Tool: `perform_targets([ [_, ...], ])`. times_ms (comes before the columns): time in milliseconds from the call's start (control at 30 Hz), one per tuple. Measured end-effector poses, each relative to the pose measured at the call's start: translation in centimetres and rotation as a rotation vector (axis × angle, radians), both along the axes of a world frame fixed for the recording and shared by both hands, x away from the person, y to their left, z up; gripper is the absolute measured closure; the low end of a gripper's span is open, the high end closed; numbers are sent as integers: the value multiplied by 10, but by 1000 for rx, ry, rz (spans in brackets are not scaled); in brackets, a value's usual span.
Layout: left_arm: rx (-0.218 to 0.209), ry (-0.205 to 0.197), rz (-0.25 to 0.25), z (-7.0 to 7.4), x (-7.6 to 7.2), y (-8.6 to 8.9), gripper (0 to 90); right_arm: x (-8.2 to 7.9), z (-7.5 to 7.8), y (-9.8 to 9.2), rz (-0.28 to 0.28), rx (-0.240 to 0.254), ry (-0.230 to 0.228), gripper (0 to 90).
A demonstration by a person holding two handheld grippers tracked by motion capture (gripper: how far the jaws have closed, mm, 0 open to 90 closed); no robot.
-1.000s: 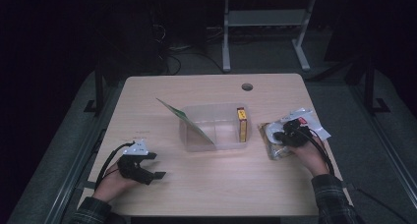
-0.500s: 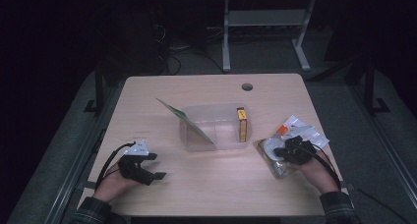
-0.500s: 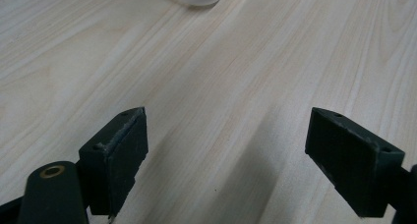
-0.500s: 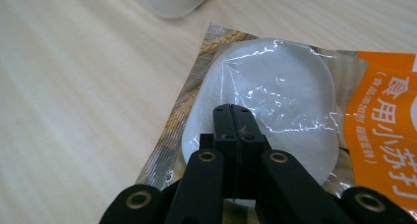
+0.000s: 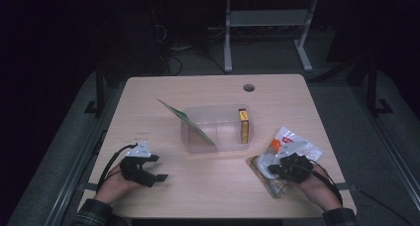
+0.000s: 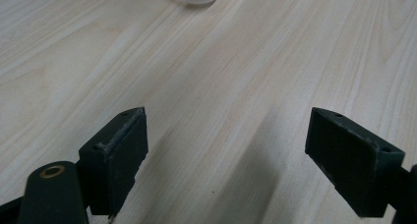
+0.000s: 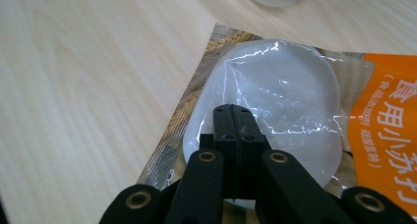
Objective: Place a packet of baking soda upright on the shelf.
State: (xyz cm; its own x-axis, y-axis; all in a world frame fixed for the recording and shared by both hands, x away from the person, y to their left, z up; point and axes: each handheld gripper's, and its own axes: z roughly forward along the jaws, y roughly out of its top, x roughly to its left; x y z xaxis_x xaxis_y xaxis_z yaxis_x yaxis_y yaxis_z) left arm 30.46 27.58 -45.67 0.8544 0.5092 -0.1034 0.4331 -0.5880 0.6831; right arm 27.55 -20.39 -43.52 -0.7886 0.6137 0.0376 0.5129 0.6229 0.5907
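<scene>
R gripper (image 7: 234,111) jaws fully closed, pads pressed flat together w/ no gap; they sit over a clear pouch of white powder (image 7: 275,111); can't tell if any film is pinched between the pads or if the tips just rest on top; pouch has orange panel w/ printed chars on one side, rope-pattern print along the other edge.

High view: pouch (image 5: 267,172) lies flat on table (image 5: 208,89) near front-right edge, partly under R gripper (image 5: 277,170); a second packet (image 5: 293,142), clear w/ orange-red corner, lies just behind it, looks touching or overlapping, can't say which.

L gripper (image 6: 226,150) wide open, nothing between jaws, bare wood below; in high view it sits (image 5: 157,172) at front-left of table, well apart from pouch; hand behind it at table edge.

Mid-table: clear plastic bin (image 5: 215,129), open top; yellow box (image 5: 243,126) standing on edge inside against its right wall; green card (image 5: 185,121) leaning tilted on bin's left side, upper end sticking out past rim.

Round cable hole (image 5: 248,87) near far edge of table; surroundings dark.
</scene>
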Motion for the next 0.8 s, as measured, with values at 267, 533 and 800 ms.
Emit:
perform_targets([
  [267,3,0,-1,0,0,-1,158,-10,0,25,94,18,21,900],
  [533,3,6,-2,-1,0,-2,158,-15,1,56,196,6,13,900],
  [800,-13,4,-10,1,0,-3,158,-16,0,88,285,20,11,900],
])
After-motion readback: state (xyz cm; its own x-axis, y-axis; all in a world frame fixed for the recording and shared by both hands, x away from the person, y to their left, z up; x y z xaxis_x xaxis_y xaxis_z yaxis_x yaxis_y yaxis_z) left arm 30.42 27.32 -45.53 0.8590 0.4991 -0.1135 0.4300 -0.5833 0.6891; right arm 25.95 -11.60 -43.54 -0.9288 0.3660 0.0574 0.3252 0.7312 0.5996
